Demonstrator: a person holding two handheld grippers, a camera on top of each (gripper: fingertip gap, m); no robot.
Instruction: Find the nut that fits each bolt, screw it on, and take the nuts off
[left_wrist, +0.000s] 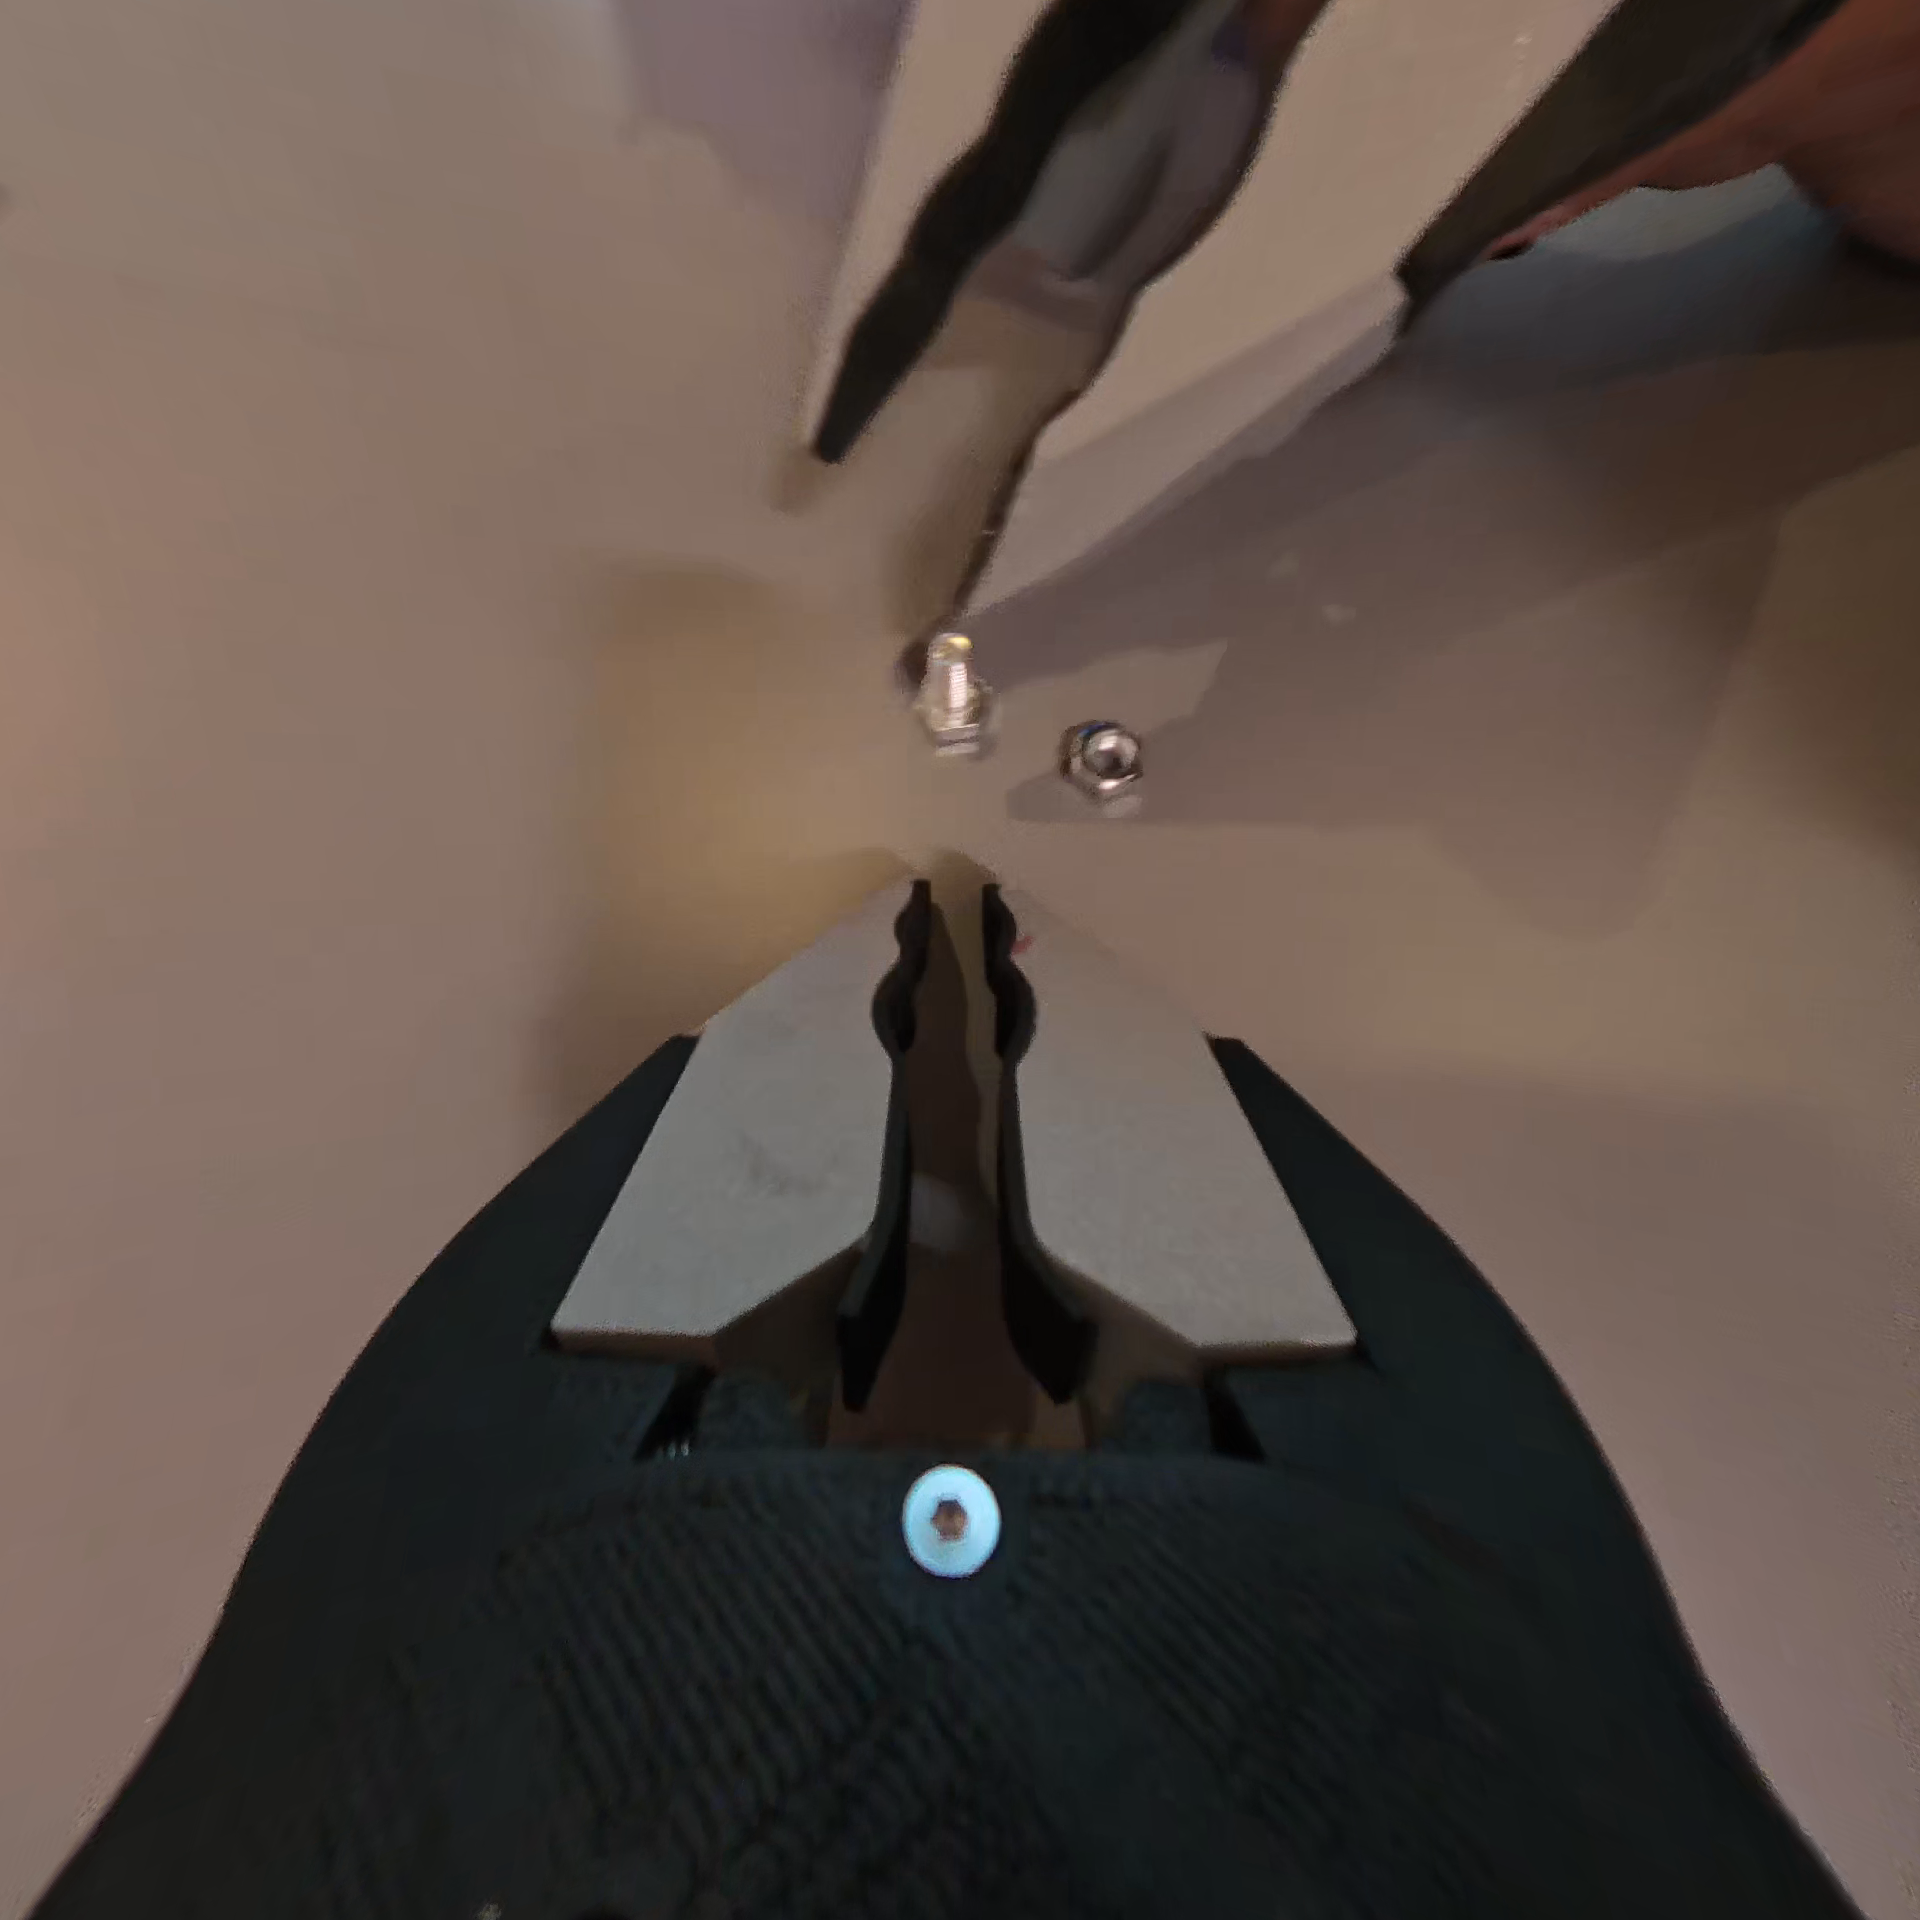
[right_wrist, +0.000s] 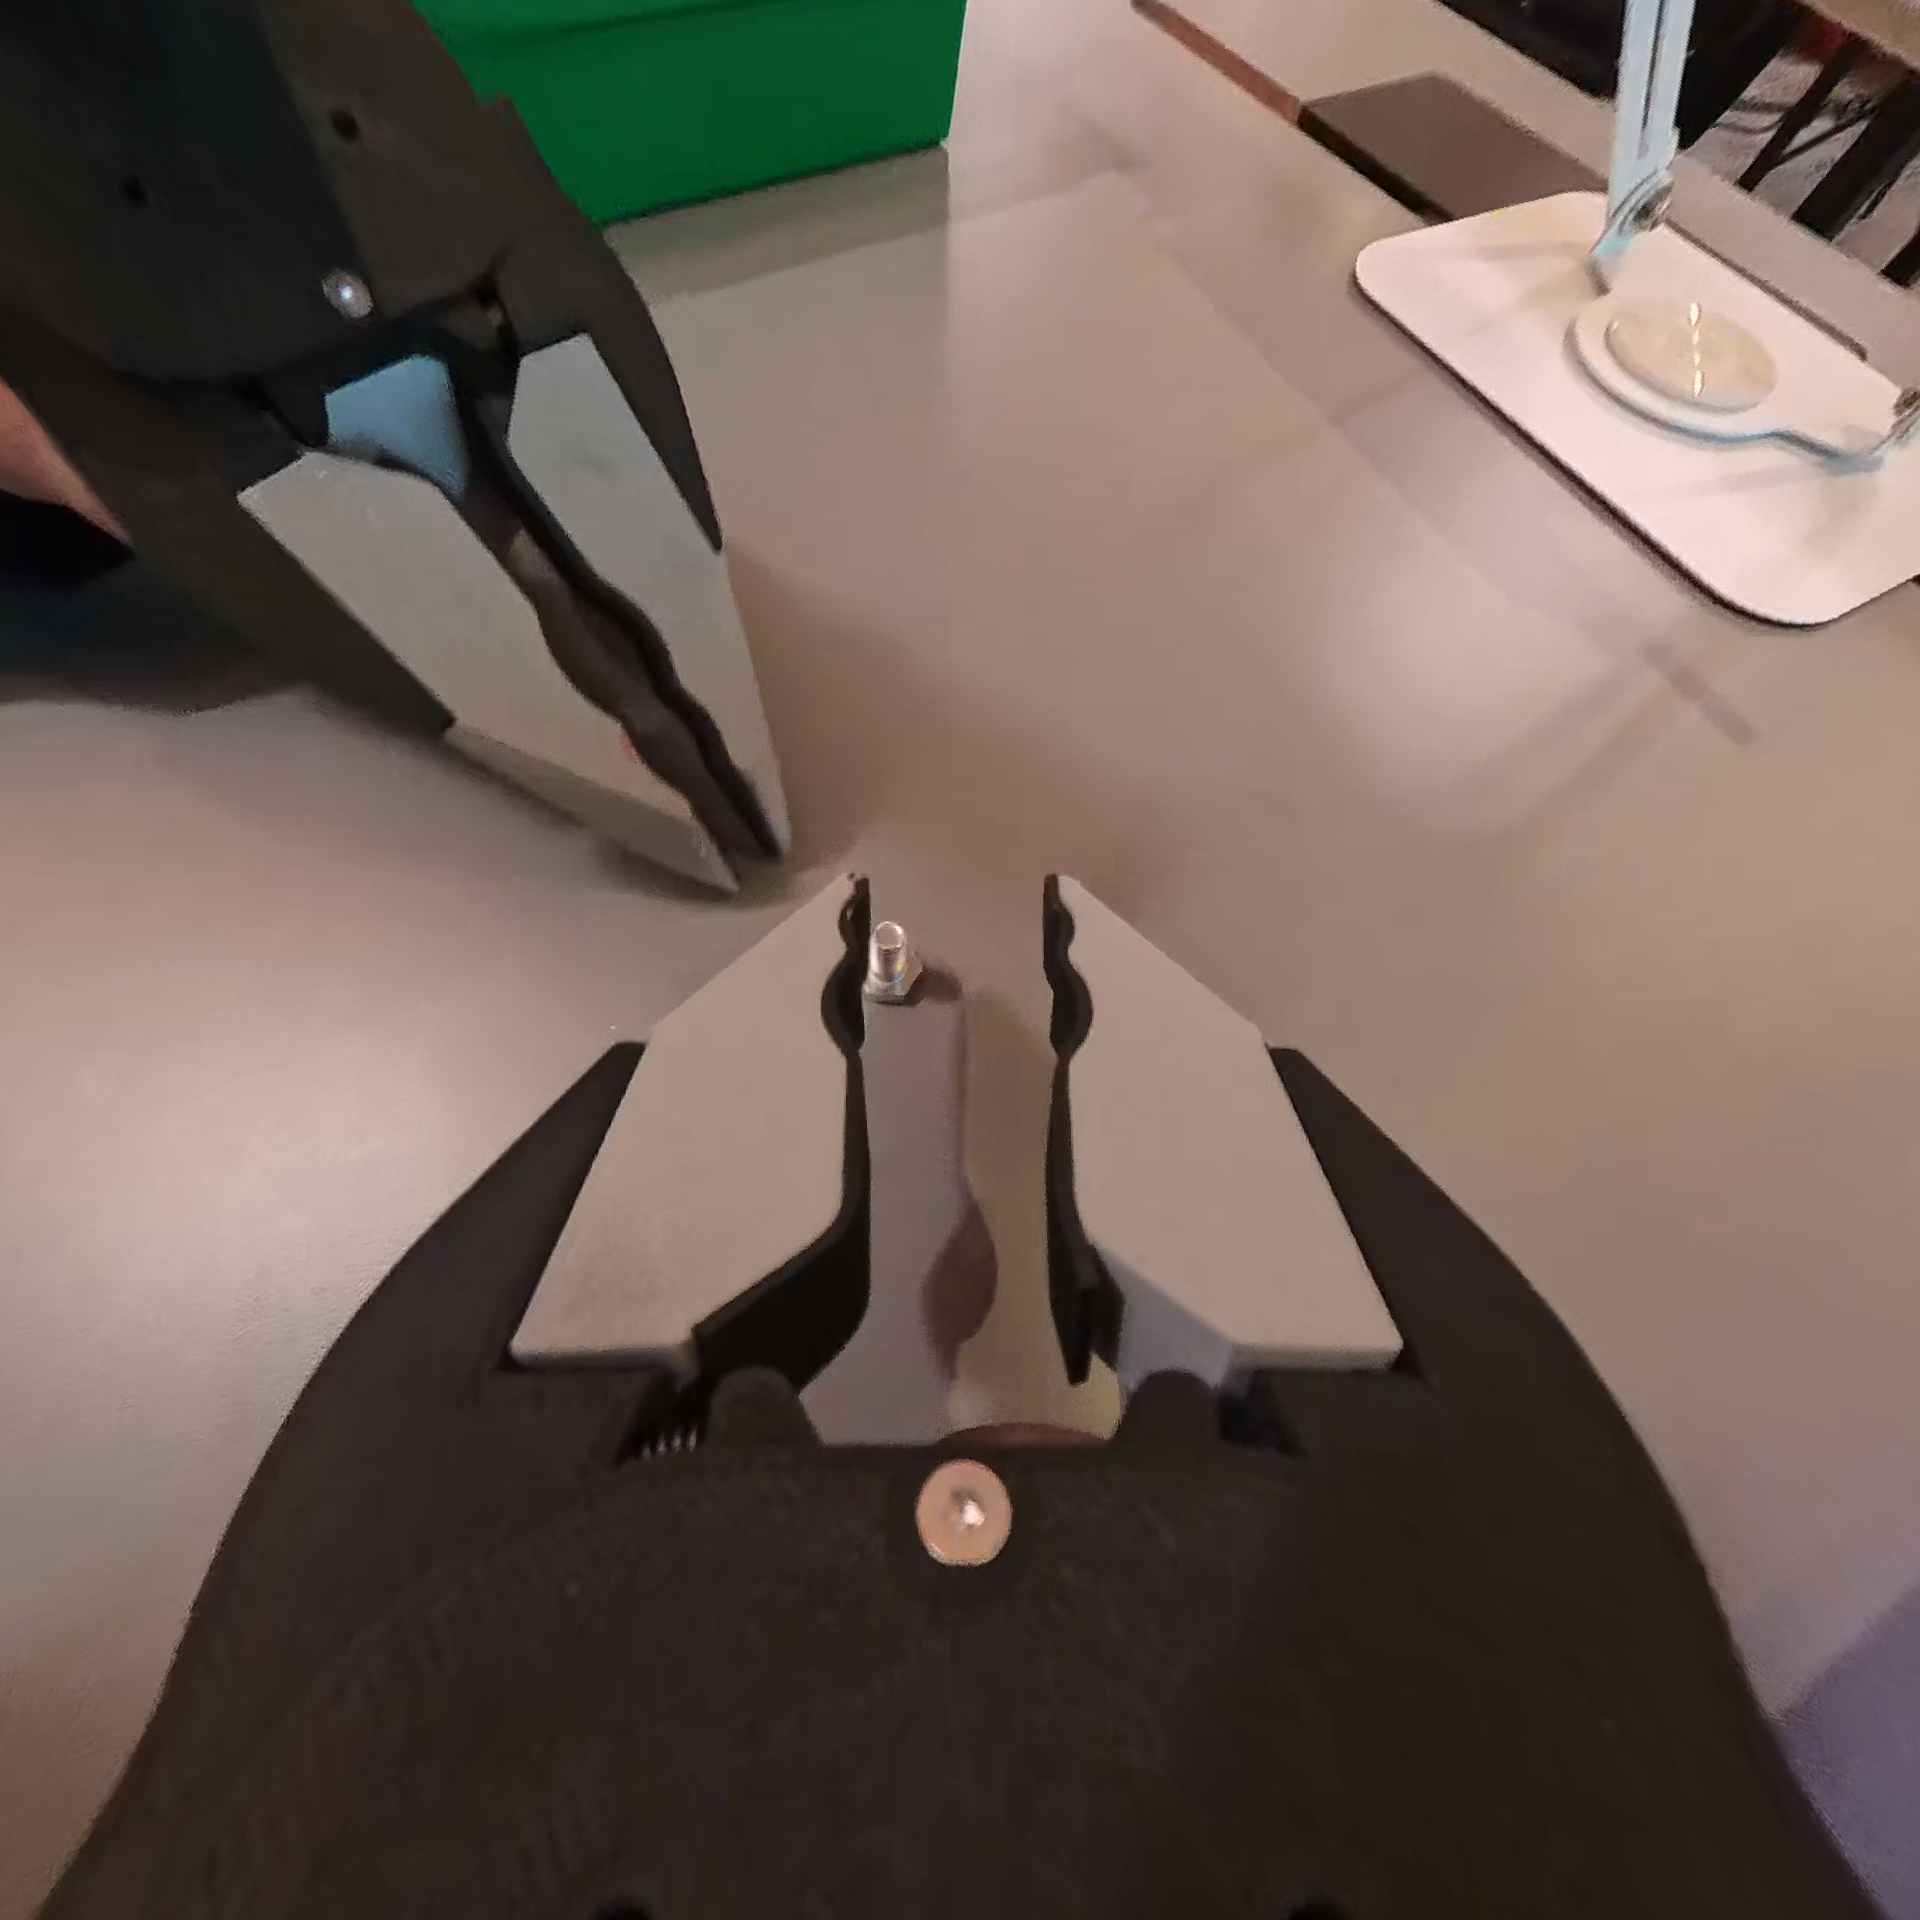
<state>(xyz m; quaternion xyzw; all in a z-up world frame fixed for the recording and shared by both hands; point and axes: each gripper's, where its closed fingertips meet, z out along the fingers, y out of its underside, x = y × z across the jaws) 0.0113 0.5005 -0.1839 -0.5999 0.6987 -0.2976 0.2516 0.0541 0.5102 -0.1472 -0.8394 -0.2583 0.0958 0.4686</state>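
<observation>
Grey table (right_wrist: 1195, 644), broad and nearly bare. Right gripper (right_wrist: 951, 883) spread wide, empty, straddling the bolt (right_wrist: 888, 961). Left gripper (left_wrist: 951, 888) nearly closed, a thin gap between the tips, holding nothing. Bolt standing head-down, threads up, long axis vertical. Nut (left_wrist: 1101, 767) loose just beside it: matching and threading apparently not yet begun.

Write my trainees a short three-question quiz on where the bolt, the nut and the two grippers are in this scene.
1. Fill in: the box behind the left gripper is ____.
2. True or false: the right gripper is shut.
3. Where is the loose nut? A) on the table beside the bolt; B) in the left gripper; C) in the box.
Key: 1 green; 2 false; 3 A.
</observation>
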